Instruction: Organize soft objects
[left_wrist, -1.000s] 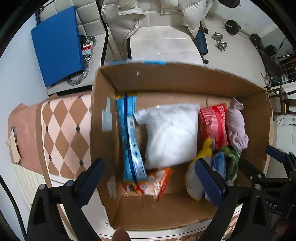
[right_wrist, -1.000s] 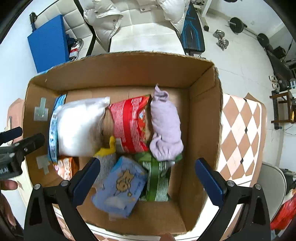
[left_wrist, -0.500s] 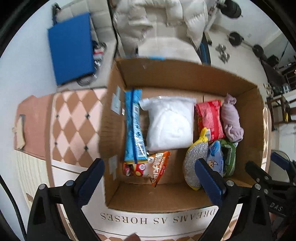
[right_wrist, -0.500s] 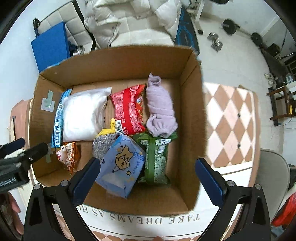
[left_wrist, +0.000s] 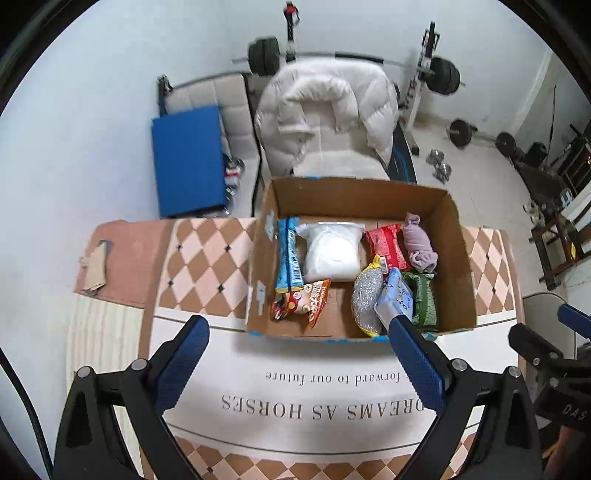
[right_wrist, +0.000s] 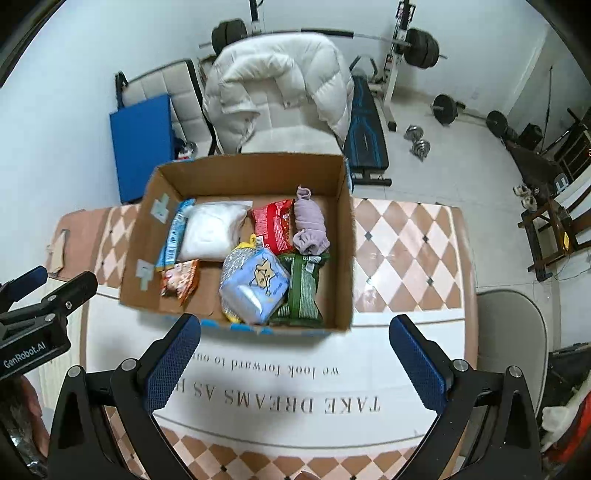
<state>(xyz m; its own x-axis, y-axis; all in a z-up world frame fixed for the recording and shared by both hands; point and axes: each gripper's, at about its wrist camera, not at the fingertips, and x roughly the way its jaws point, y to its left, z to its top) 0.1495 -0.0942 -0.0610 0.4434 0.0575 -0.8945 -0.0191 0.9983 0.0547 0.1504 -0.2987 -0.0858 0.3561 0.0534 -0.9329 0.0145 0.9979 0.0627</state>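
1. Home gym with a barbell rack and a white puffer coat (right_wrist: 277, 77) draped over a seat forms the backdrop to a checkered table (right_wrist: 406, 258) carrying an open cardboard box (right_wrist: 343, 258).

2. Soft goods sit packed inside the box: a white pouch (right_wrist: 212, 232) at its 10 o'clock, a red packet (right_wrist: 273, 227) and a rolled lilac cloth (right_wrist: 310, 225) toward 1 o'clock, a pale-blue tissue pack (right_wrist: 255, 288) lying on a silver scrubber (left_wrist: 364, 295) at 6 o'clock, with a green packet (right_wrist: 304, 288) just beside it and an orange snack bag (right_wrist: 181, 280) at 8 o'clock.

3. Both tools hover outside the box on its near side: the left gripper (left_wrist: 299, 365) and the right gripper (right_wrist: 291, 363) each have fingers spread wide, pinching nothing.

4. Judged risk: the tissue pack lies tilted atop its neighbours, so a reach at the near row could tip it or drag the scrubber along; a low approach could catch the box's near wall and shove the light carton across the cloth.

5. Open room lies at the box floor's 7 o'clock and on the table at 3 o'clock.
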